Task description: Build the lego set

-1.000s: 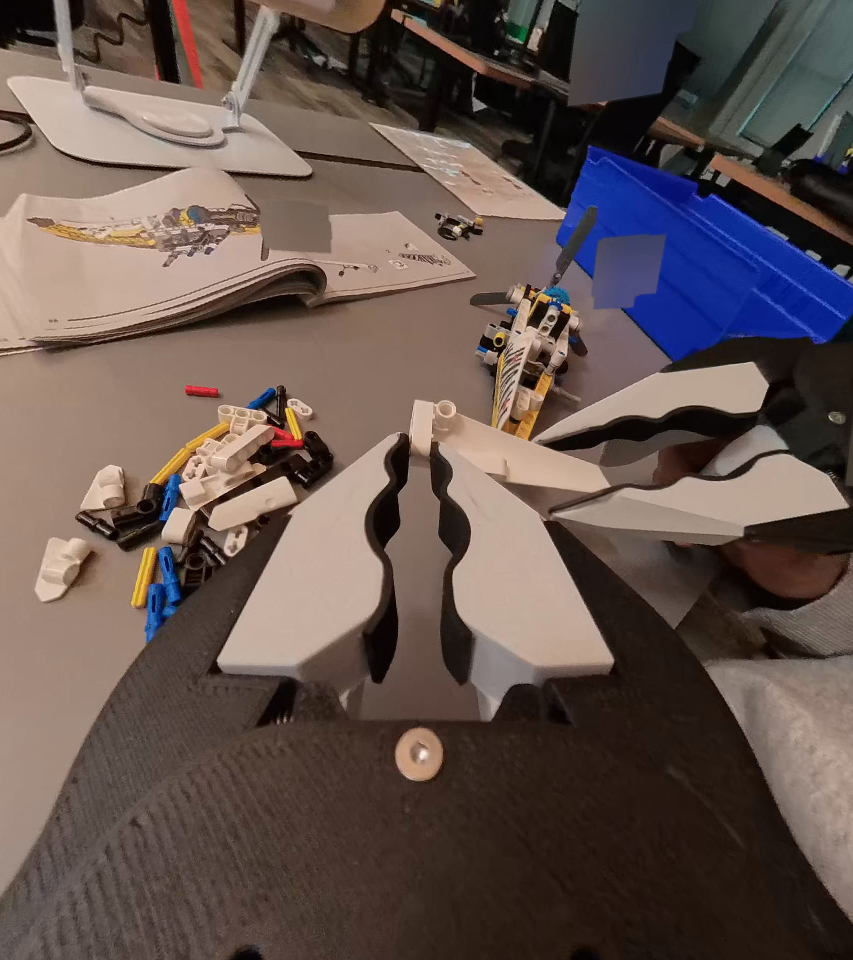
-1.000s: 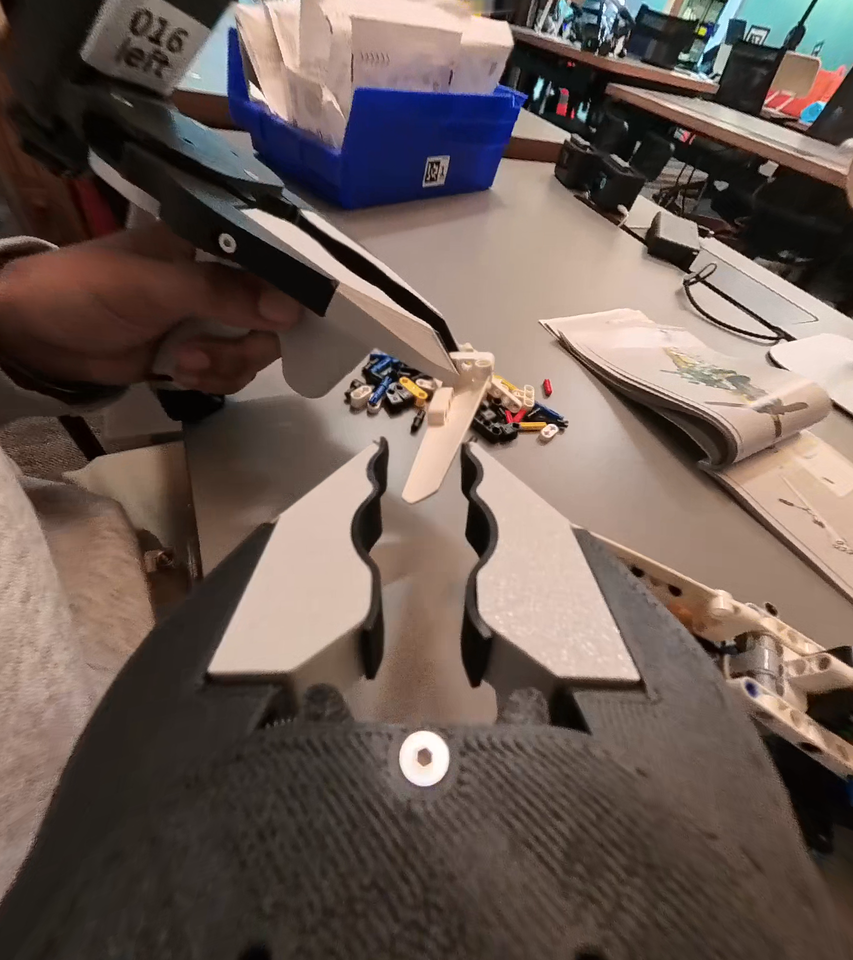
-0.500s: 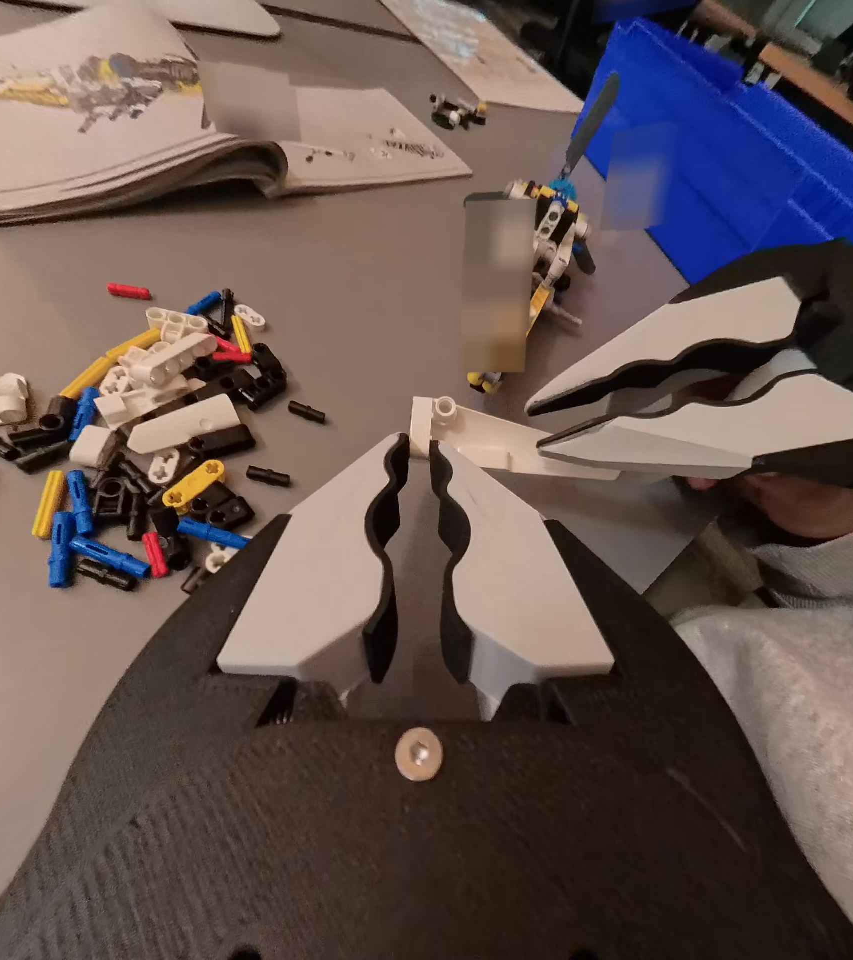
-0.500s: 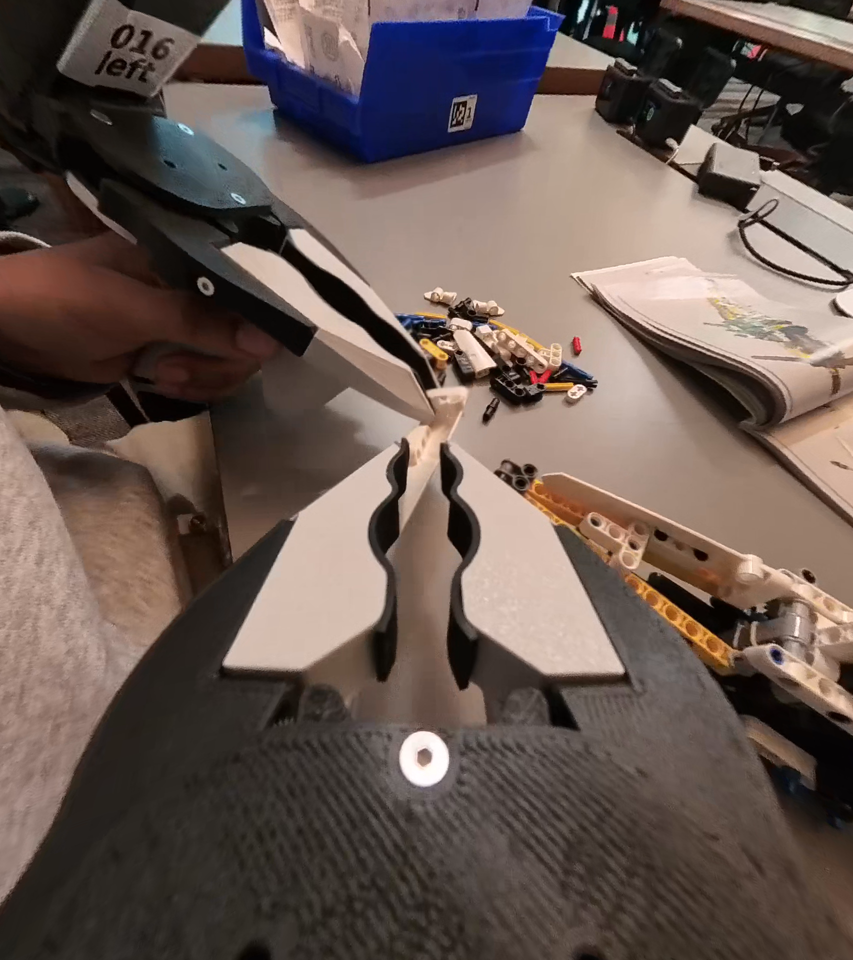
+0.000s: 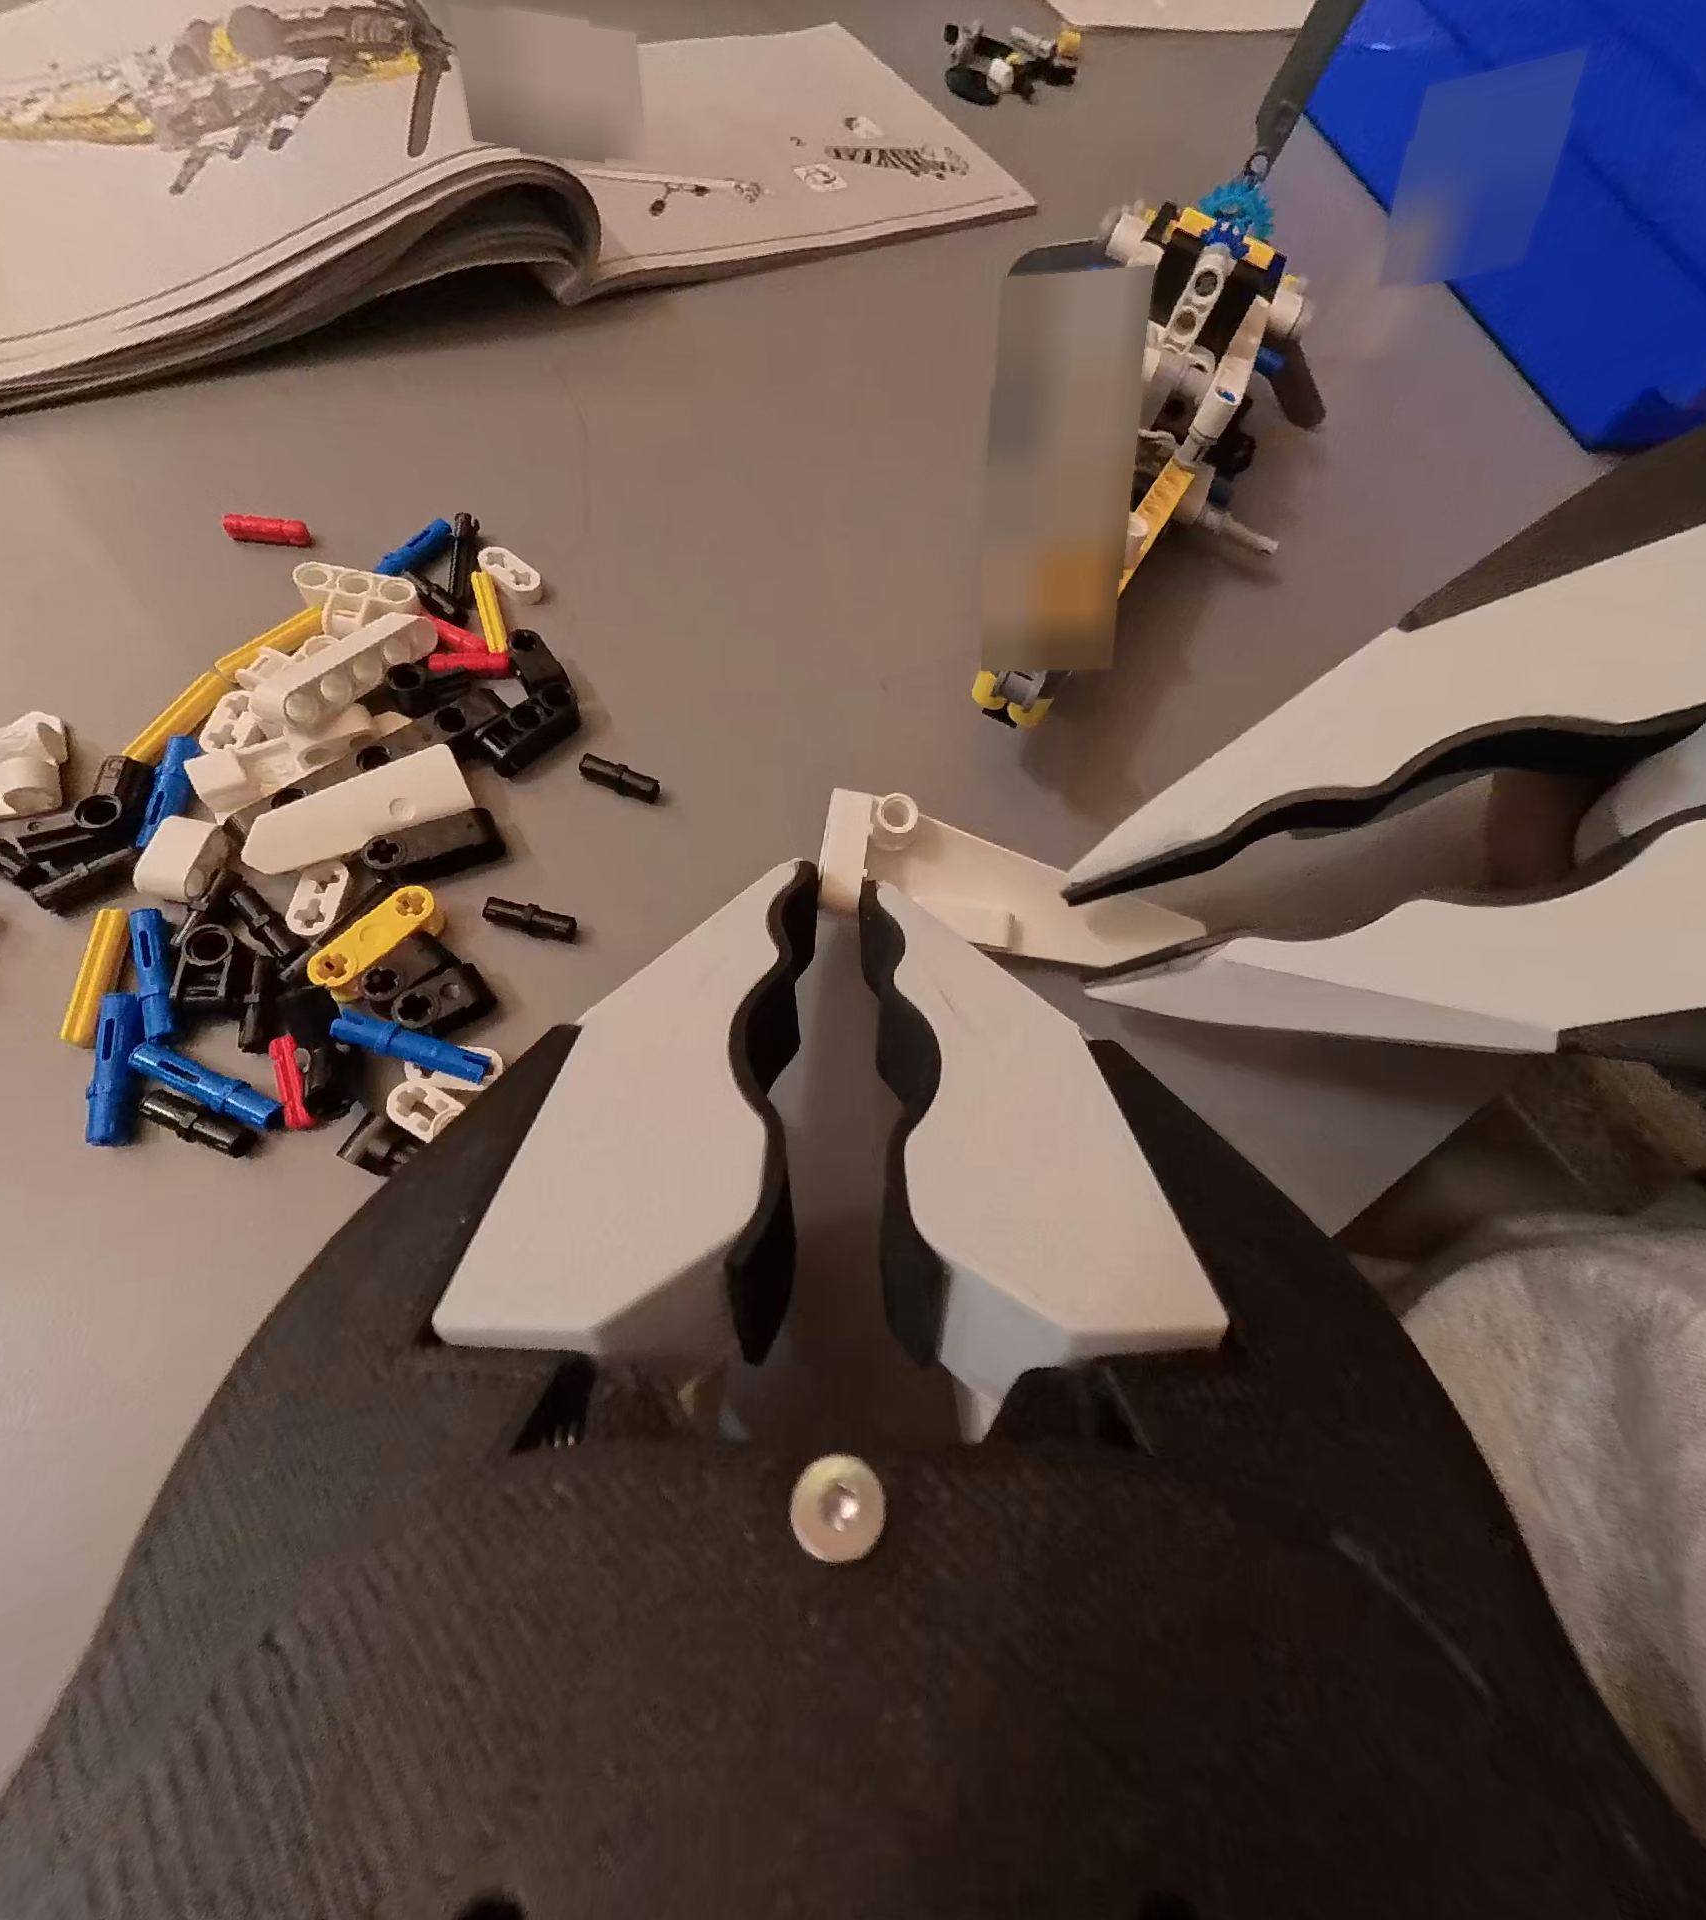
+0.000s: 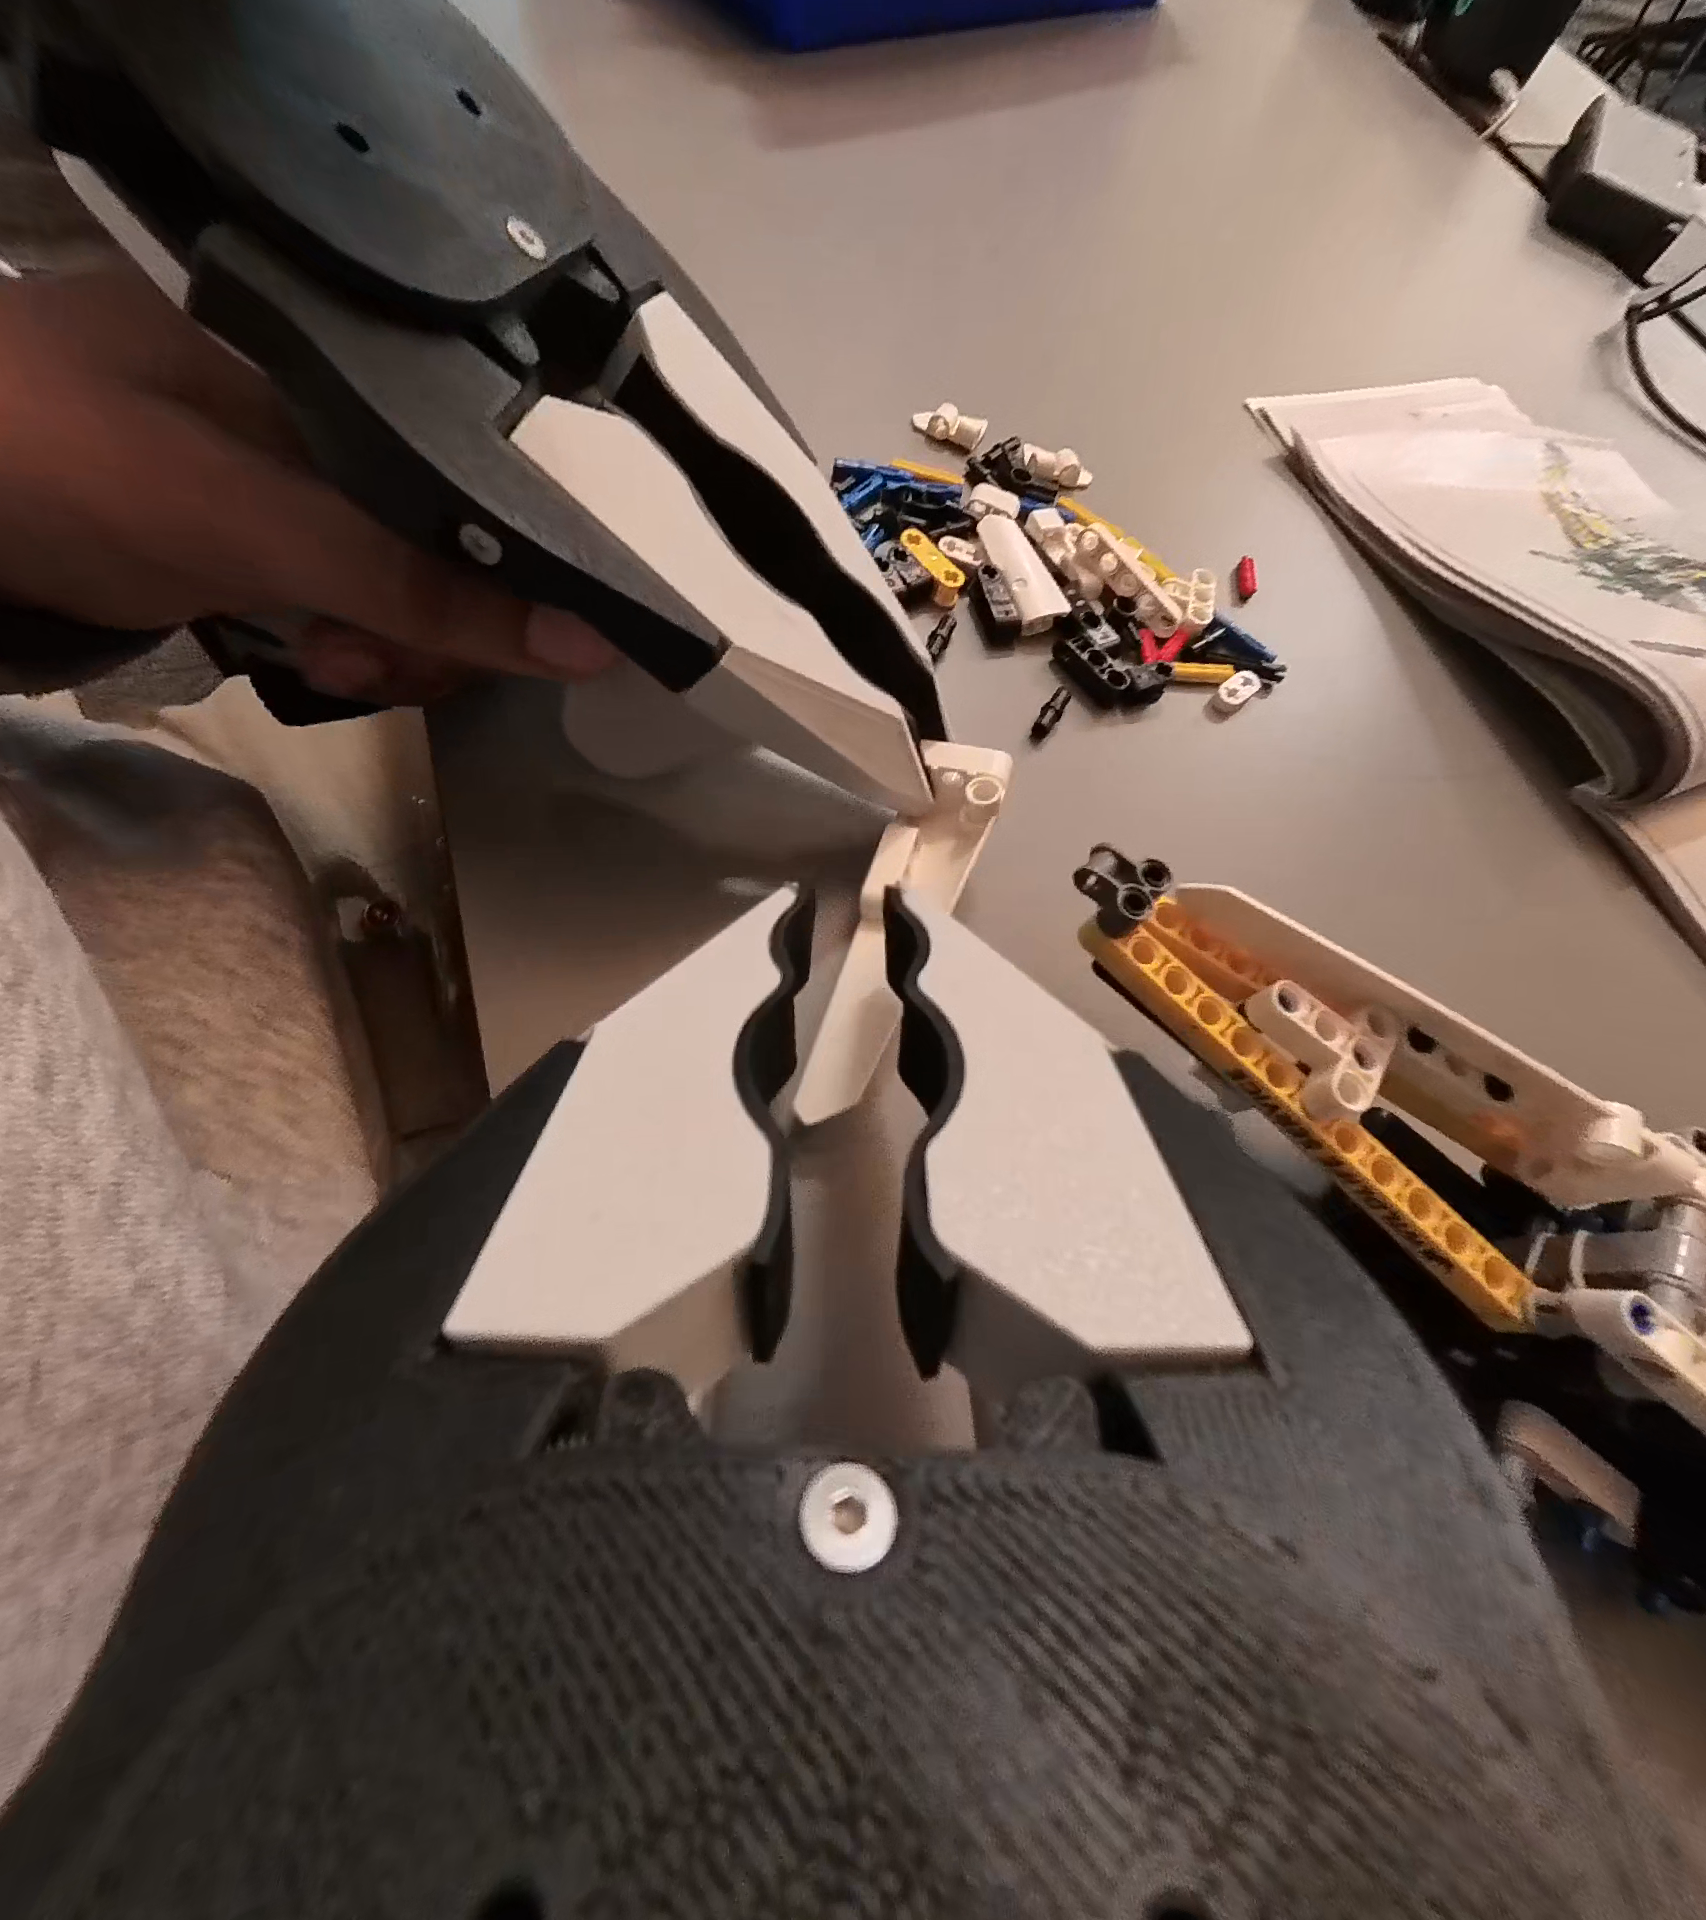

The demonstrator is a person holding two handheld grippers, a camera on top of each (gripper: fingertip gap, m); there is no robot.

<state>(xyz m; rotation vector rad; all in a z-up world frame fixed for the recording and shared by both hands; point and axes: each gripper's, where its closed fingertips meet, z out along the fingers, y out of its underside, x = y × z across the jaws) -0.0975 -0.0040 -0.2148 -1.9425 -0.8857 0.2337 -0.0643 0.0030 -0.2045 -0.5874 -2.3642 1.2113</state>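
Note:
A long white Lego panel (image 5: 974, 883) is held in the air between both grippers, just above the grey table's near edge. My left gripper (image 5: 838, 883) is shut on its pinned end. My right gripper (image 6: 844, 904) is shut on its pointed end (image 6: 844, 1029), which runs back between the jaws. In the left wrist view the right gripper (image 5: 1077, 935) comes in from the right. In the right wrist view the left gripper (image 6: 922, 769) comes in from the upper left. The partly built yellow, white and black model (image 5: 1202, 343) lies on the table, right of the right gripper (image 6: 1348, 1091).
A pile of loose small pieces (image 5: 309, 810) lies left of the left gripper, also seen in the right wrist view (image 6: 1067, 582). An open instruction booklet (image 5: 257, 208) lies behind it. A blue bin (image 5: 1607, 208) stands at the far right. A small sub-assembly (image 5: 1005, 62) sits far back. The tips of both grippers are at nearly the same place.
My right gripper has closed from open onto the panel's pointed end. Both grippers have tilted down toward the table. The left gripper has kept its hold.

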